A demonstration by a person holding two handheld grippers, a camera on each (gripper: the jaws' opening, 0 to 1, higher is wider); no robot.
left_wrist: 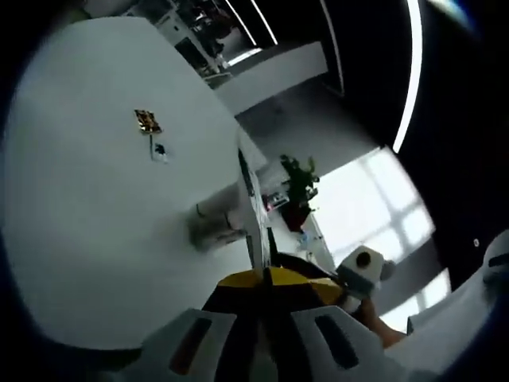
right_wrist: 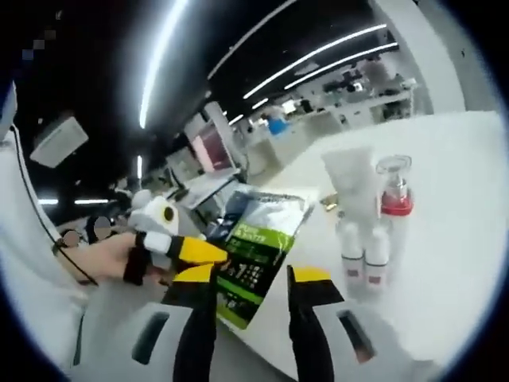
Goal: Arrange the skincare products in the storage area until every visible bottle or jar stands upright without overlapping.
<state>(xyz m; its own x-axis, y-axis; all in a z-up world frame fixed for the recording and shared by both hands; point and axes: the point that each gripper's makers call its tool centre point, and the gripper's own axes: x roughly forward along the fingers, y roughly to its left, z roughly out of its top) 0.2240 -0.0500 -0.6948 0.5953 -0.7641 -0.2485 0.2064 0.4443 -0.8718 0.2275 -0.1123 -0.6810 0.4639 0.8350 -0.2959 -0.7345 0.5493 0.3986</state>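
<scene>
A green and white pouch [right_wrist: 258, 239] hangs over the table edge, and in the left gripper view its thin edge [left_wrist: 253, 203] rises from my jaws. My left gripper [left_wrist: 266, 277] is shut on it and comes into the right gripper view from the left [right_wrist: 208, 253]. My right gripper [right_wrist: 254, 274] is open, with the pouch's lower part between its jaws. On the white table [right_wrist: 465, 207] stand a white tube [right_wrist: 354, 187], a clear bottle with a red collar [right_wrist: 395, 195] and two small white bottles [right_wrist: 351, 253] [right_wrist: 376, 256], all upright and close together.
A person's hand [right_wrist: 99, 256] holds the left gripper. In the left gripper view the white tabletop [left_wrist: 79, 223] carries a small brown item [left_wrist: 147, 121] and a blurred pale object [left_wrist: 213, 224]. A potted plant [left_wrist: 298, 189] stands beyond. Desks and ceiling lights fill the background.
</scene>
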